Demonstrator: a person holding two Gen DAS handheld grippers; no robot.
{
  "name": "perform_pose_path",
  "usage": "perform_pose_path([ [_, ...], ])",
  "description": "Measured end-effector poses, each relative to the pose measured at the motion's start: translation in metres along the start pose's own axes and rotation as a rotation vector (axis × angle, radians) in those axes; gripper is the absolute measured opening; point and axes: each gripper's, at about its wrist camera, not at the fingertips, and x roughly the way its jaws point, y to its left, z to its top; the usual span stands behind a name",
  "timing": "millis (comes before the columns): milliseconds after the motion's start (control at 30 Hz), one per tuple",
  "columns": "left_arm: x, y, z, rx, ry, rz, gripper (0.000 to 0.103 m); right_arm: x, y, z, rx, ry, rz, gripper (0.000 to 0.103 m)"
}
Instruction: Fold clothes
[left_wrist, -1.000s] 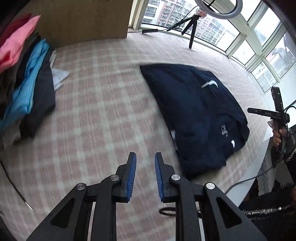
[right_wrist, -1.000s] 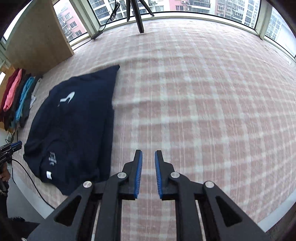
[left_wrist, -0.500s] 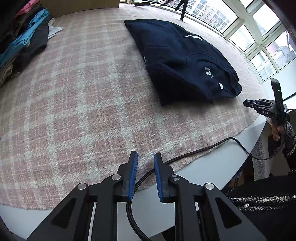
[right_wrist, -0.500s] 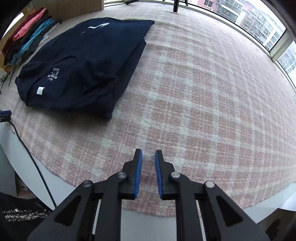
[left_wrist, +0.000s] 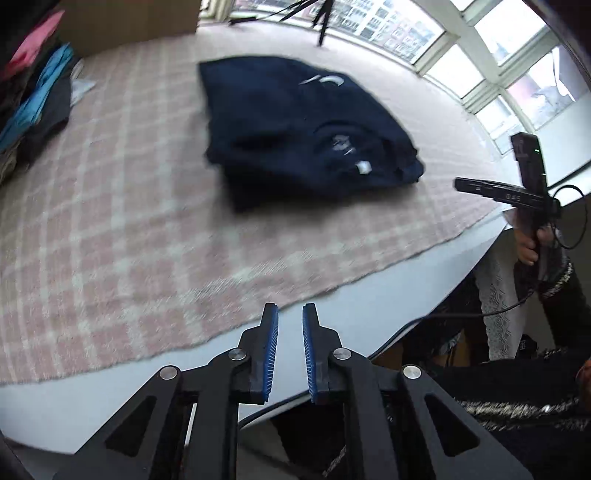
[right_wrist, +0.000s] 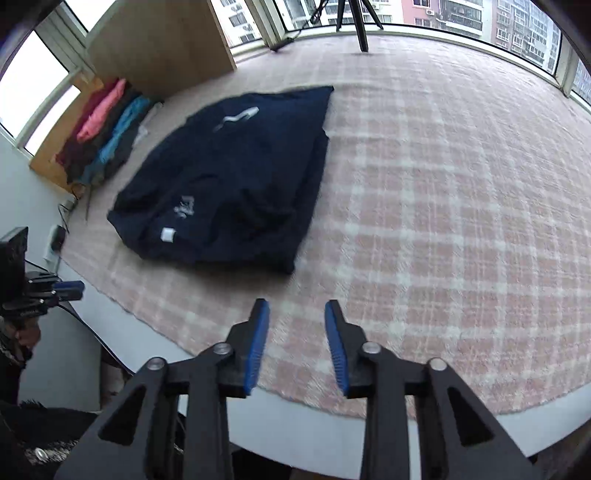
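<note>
A folded navy sweatshirt (left_wrist: 295, 129) with a white swoosh and a small white tag lies on the pink plaid blanket (left_wrist: 110, 229); in the right wrist view the sweatshirt (right_wrist: 236, 177) sits left of centre. My left gripper (left_wrist: 290, 325) hovers over the table's near edge, well short of the garment. Its blue pads are almost together with nothing between them. My right gripper (right_wrist: 297, 314) hangs above the blanket's front edge, just right of the garment's near corner. Its fingers are apart and hold nothing.
A stack of folded clothes (right_wrist: 107, 136) in pink, red, blue and dark colours lies at the far left beside a wooden cabinet (right_wrist: 159, 44). A tripod (right_wrist: 354, 22) stands by the windows. A cable (left_wrist: 406, 328) hangs off the white table edge (left_wrist: 369, 280).
Both grippers have pulled back from over the blanket to the table's near edge. The right gripper's fingers have spread apart; the left gripper's gap has narrowed a little. The sweatshirt has not moved.
</note>
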Motion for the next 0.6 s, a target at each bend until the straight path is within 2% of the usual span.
perform_pose_path([
  [100, 0.026, -0.059, 0.045, 0.113, -0.037, -0.065, 0.018, 0.014, 0.003, 0.009, 0.047, -0.032, 0.044, 0.047],
  [200, 0.037, -0.100, 0.077, 0.261, -0.062, -0.025, 0.019, 0.022, 0.008, 0.008, 0.062, -0.043, 0.084, 0.047],
  [233, 0.043, -0.106, 0.094, 0.279, -0.063, -0.027, 0.020, 0.025, 0.015, 0.007, 0.060, -0.044, 0.093, 0.046],
  [267, 0.050, -0.108, 0.111, 0.286, -0.061, -0.035, 0.024, 0.027, 0.023, 0.005, 0.057, -0.044, 0.101, 0.044],
  [367, 0.076, -0.119, 0.157, 0.290, -0.039, -0.058, 0.024, 0.029, 0.030, 0.000, 0.049, -0.046, 0.119, 0.031],
  [433, 0.099, -0.126, 0.179, 0.281, 0.001, -0.053, 0.024, 0.030, 0.032, -0.001, 0.044, -0.055, 0.126, 0.029],
  [567, 0.120, -0.122, 0.195, 0.269, 0.047, -0.045, 0.024, 0.033, 0.032, -0.001, 0.029, -0.048, 0.129, 0.027],
  [600, 0.125, -0.120, 0.198, 0.267, 0.057, -0.044, 0.024, 0.035, 0.031, 0.000, 0.027, -0.045, 0.125, 0.018],
])
